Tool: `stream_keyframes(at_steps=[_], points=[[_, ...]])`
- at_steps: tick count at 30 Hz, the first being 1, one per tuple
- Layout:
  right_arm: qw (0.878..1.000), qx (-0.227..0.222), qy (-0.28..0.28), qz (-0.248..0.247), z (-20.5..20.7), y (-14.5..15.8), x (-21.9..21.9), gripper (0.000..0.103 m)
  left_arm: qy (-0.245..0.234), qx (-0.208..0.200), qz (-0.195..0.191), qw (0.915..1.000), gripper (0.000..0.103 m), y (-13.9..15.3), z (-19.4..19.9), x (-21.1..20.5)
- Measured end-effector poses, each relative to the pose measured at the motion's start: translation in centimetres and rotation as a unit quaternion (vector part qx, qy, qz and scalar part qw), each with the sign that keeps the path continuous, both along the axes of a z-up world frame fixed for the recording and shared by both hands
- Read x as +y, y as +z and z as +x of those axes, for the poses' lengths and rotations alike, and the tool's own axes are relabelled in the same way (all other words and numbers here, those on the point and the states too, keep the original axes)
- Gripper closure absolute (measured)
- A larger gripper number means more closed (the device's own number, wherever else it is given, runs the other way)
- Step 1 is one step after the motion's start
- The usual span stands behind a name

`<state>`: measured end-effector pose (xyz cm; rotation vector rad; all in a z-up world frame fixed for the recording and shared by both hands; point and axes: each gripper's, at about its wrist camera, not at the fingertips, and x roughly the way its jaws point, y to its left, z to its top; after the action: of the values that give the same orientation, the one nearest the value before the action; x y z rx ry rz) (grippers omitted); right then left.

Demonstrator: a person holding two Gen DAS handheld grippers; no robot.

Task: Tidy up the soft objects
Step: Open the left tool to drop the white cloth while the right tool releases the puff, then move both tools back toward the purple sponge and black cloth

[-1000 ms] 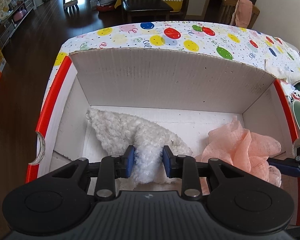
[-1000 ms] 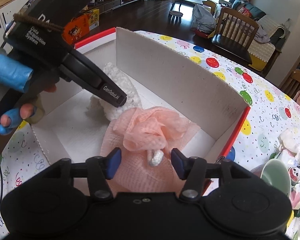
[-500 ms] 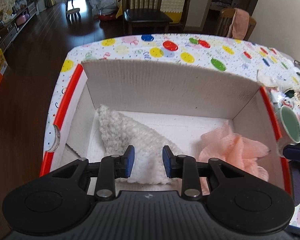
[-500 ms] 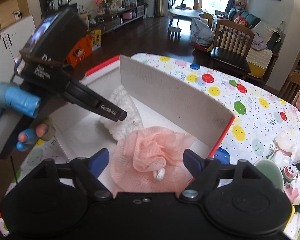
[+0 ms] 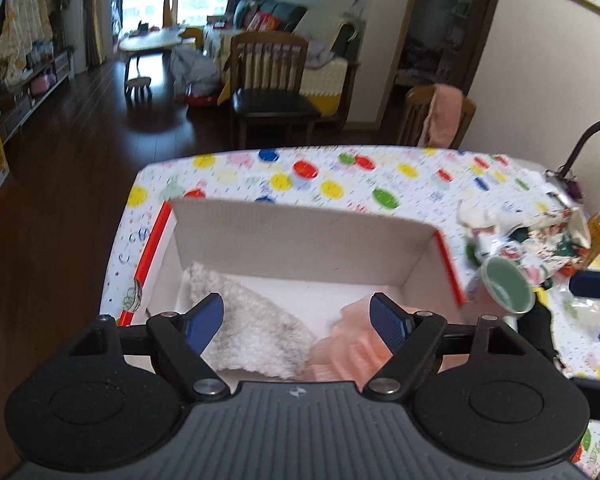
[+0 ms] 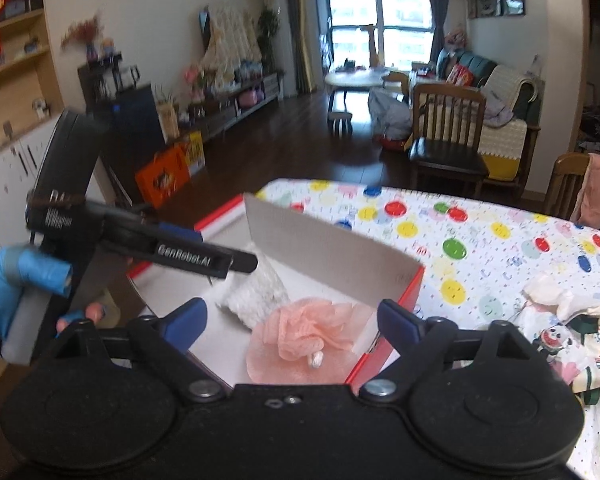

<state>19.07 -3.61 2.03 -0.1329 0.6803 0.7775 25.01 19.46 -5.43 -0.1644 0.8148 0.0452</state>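
Both grippers, left (image 5: 298,320) and right (image 6: 290,322), have just opened, empty. Fluffy white cloth (image 5: 256,332) and pink mesh pouf (image 6: 306,340) lie in the cardboard box (image 5: 300,236). The springy pouf may spill out.

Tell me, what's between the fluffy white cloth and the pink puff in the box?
Nothing. In the left wrist view, only bare white box floor shows between the white cloth and the pink puff.
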Motion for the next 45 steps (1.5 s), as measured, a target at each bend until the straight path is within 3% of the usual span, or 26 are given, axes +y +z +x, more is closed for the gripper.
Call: stream_keyframes(at_steps=[5,14,17,19,25,32,36,45], points=[[0.999,-0.022,-0.011,0.033,-1.4,1.8,-2.4,0.001,-0.015,-0.031,-0.003,0.9994,0.021,2.3,-2.1,-1.8],[0.995,-0.069,-0.051,0.058,-3.3,3.6,-8.9,0.000,-0.044,-0.074,-0.020,0.9961,0.015,5.4,-5.0,-5.9],[0.992,-0.079,-0.077,0.060,-3.6,3.6,-11.7,0.000,-0.050,-0.085,-0.026,0.9948,0.003,5.9,-5.7,-7.4],[0.990,-0.081,-0.094,0.062,-3.6,3.4,-13.6,0.000,-0.056,-0.093,-0.036,0.9934,0.002,6.0,-6.1,-8.6],[0.985,-0.080,-0.145,0.055,-2.9,2.3,-19.0,0.000,-0.074,-0.105,-0.062,0.9899,0.002,5.6,-6.4,-12.5],[0.981,-0.071,-0.177,0.039,-1.7,0.4,-23.7,0.000,-0.097,-0.103,-0.029,0.9895,0.001,3.6,-6.3,-18.5],[0.981,-0.095,-0.171,0.005,-1.4,-0.8,-25.4,0.000,-0.097,-0.097,-0.035,0.9899,0.001,1.9,-6.1,-21.5],[0.989,-0.059,-0.134,0.004,0.9,-3.4,-28.6,0.000,-0.097,-0.097,-0.018,0.9903,0.001,-1.1,-5.4,-27.7]])
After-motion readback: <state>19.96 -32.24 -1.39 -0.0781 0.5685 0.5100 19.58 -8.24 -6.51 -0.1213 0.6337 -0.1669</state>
